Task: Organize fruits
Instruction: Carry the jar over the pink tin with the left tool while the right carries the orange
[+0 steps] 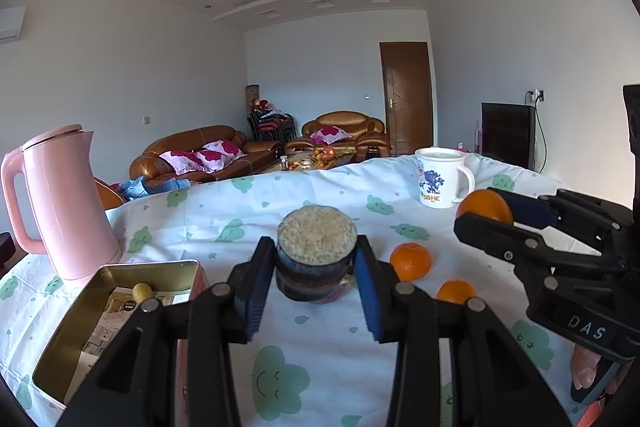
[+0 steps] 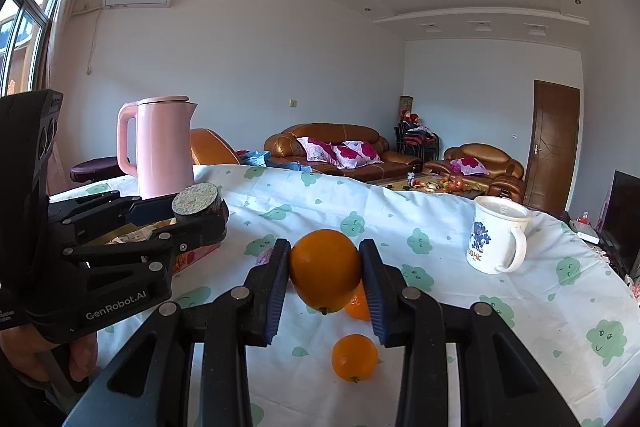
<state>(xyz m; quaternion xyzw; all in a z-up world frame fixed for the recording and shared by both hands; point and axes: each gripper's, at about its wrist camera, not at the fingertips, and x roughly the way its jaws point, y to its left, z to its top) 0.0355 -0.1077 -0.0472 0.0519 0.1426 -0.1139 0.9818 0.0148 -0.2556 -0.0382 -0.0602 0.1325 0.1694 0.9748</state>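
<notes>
The left gripper (image 1: 316, 267) is clamped on a short, dark round jar (image 1: 314, 269) whose flat top is packed with pale, grainy material; its blue ribbed pads press the jar's sides, and the jar hangs clear of the bench (image 1: 336, 339). The right gripper (image 2: 325, 277) is closed on a large, smooth orange (image 2: 325, 273), held above the bench between the same kind of ribbed pads.

Two smaller oranges lie on the bench below and beyond it: one (image 2: 354, 357) near, glossy and round with a small stem scar, the other (image 2: 357, 303) partly hidden behind the held fruit. The bench is covered by a white, creased cloth printed with green smiling clouds.

To the left stands an open rectangular tin (image 1: 120, 307) with a brassy metal lining, holding papers and a small yellowish ball. Behind it is a matte pink kettle (image 1: 64, 203), tall and tapered. A white glossy mug (image 1: 440, 179) with a blue cartoon print stands at the far right.
</notes>
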